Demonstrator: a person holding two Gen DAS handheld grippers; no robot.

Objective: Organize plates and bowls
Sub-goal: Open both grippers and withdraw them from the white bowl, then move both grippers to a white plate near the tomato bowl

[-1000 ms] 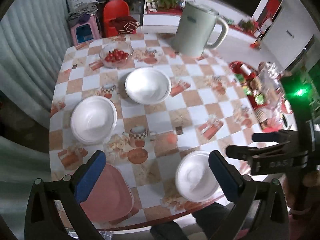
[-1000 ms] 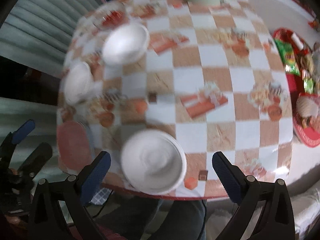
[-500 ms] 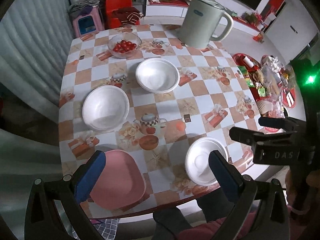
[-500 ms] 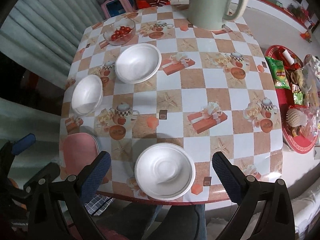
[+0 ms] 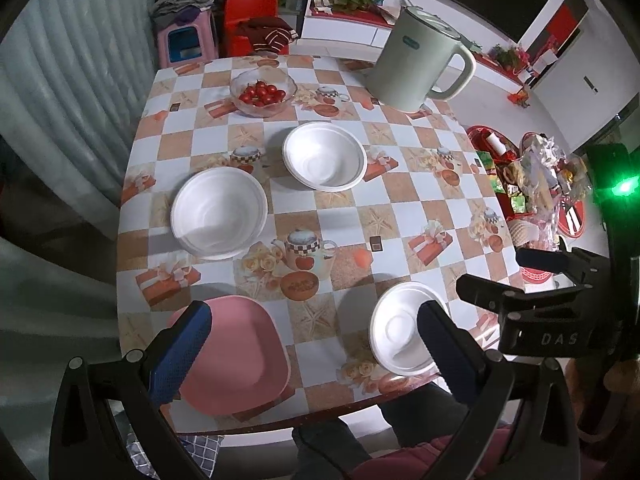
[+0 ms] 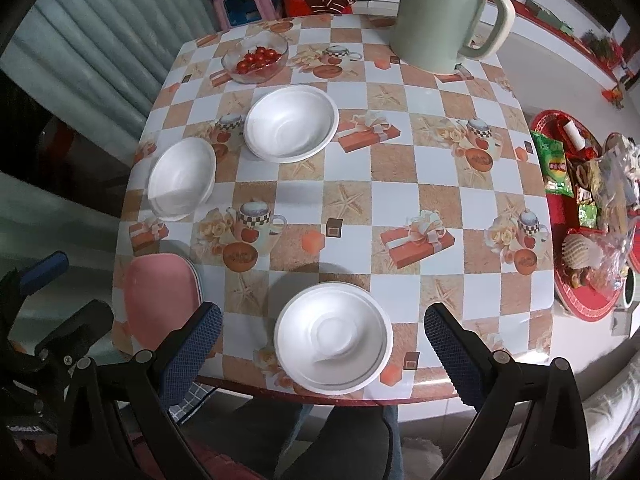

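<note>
A: Status on the table (image 6: 400,168)?

B: You have the checkered cloth in full view from both wrists. The kettle (image 6: 436,16) stands upright at the far edge, handle to the right. The red snack tray (image 6: 580,216) sits off the right edge.

A: Task items, orientation?

B: The pink plate (image 5: 236,356) is at your near-left corner, lying flat; rounded-square, so no clear long axis. There are three white foam bowls, all rim-up and round, none with a long axis: the left bowl (image 5: 219,212) is by the left edge, the centre bowl (image 5: 325,156) is just beyond it and apart from it, and the near bowl (image 6: 334,338) is at the front edge. The glass bowl of tomatoes (image 5: 262,94) is far left.

A: Grippers?

B: Your left gripper (image 5: 314,354) has its fingers spread wide and holds nothing, hovering above the front edge. Your right gripper (image 6: 322,350) is also spread and empty, its fingers framing the near bowl without touching it.

A: Delta versus a second back?

B: Both cameras have pulled up and back: the table looks smaller and more of the room shows. The right view was blurred and is sharp now. No dish has moved.
</note>
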